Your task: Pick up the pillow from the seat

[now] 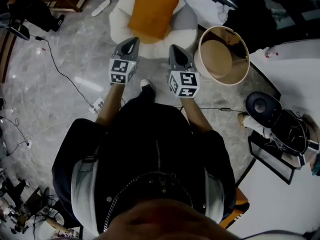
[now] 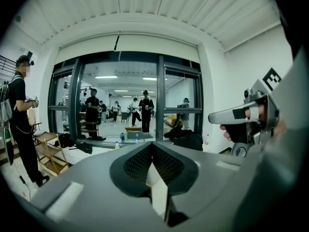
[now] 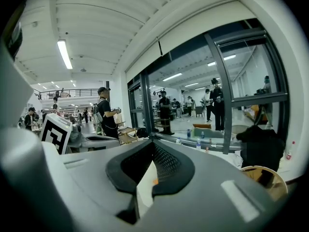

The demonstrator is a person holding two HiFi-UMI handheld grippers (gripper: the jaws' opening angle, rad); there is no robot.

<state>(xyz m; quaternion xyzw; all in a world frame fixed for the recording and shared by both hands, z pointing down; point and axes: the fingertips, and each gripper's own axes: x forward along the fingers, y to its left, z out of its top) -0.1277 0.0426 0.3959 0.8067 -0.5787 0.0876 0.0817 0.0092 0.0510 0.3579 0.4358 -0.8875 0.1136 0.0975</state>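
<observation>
While your left gripper (image 1: 132, 42) and right gripper (image 1: 175, 49) are both closed on nothing, jaws meeting at the tips, they point side by side at the seat (image 1: 118, 23) ahead. The orange pillow (image 1: 152, 10) lies on that seat just beyond and between the two tips, its long axis running away from you. Your left tip looks slightly nearer, by the pillow's near left corner.

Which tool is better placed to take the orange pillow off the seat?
Left, narrowly: the left tool points at a near corner of the pillow; the right tool sits farther back, by the seat. Both are shut.
</observation>
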